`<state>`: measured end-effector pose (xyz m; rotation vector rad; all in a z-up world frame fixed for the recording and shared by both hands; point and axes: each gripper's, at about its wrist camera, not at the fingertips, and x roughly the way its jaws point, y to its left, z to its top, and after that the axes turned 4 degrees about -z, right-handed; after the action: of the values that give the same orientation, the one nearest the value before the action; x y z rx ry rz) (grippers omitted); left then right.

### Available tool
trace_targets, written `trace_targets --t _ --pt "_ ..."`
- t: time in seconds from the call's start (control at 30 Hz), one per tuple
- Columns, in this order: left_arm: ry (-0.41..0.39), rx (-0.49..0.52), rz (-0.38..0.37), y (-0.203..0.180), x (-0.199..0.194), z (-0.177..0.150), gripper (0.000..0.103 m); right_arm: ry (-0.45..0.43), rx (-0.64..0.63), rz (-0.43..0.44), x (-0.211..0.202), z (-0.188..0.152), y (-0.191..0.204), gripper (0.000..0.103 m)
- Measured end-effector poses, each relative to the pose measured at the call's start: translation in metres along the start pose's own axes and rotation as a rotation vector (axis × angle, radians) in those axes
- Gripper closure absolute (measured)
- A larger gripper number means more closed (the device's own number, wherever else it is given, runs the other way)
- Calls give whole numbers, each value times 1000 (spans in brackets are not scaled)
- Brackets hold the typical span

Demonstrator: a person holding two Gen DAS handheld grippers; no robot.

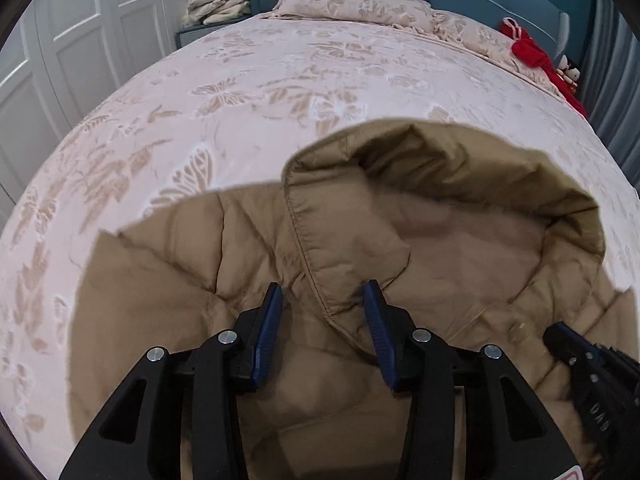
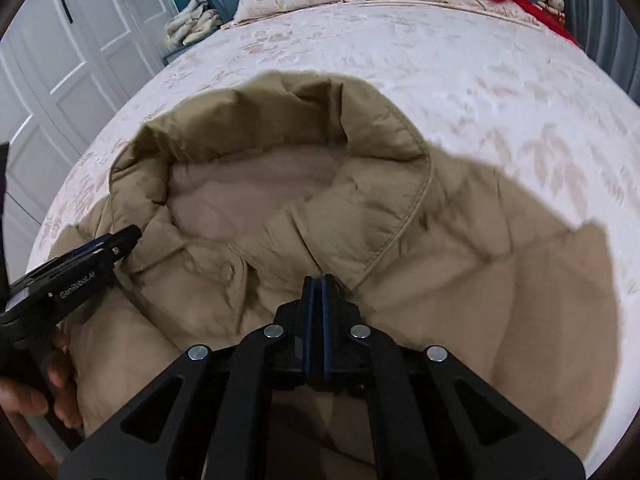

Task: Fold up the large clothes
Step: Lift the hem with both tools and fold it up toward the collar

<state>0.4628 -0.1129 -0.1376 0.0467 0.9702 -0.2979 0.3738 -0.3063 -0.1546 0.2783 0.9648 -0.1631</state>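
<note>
Right wrist view: your right gripper (image 2: 318,278) has its jaws pressed together, pinching the tan jacket (image 2: 460,300) just below the collar flap (image 2: 384,216). Left gripper (image 1: 322,294) stands half apart, straddling the collar seam; can't tell if the pads bite fabric. Jacket lies ahead of both tools on the bed (image 1: 260,80), hood (image 1: 460,168) beyond. Seat the left grip before pulling, keep both tools level, and drag evenly so the shoulders stay square.
</note>
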Motion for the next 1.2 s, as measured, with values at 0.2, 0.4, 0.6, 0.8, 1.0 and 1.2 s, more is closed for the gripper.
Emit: trace_targets --t 0.2,0.4,0.6,0.8,1.0,1.2 --pt "-13 52 11 -1 -9 -5 59 16 19 2 -13 -8 -10 103" --pt "-130 42 0 25 -60 34 60 -97 85 12 -74 26 -34 97" --pt "-154 -50 -3 16 -51 120 60 -177 184 15 -63 116 -20 97" --pt "29 -102 15 8 19 110 60 -63 145 -31 -2 111 -1 97" --pt "34 -12 15 9 31 53 59 -7 33 -35 15 59 -2 102" --pt "0 -5 5 10 33 37 57 -14 72 31 26 43 -19 103"
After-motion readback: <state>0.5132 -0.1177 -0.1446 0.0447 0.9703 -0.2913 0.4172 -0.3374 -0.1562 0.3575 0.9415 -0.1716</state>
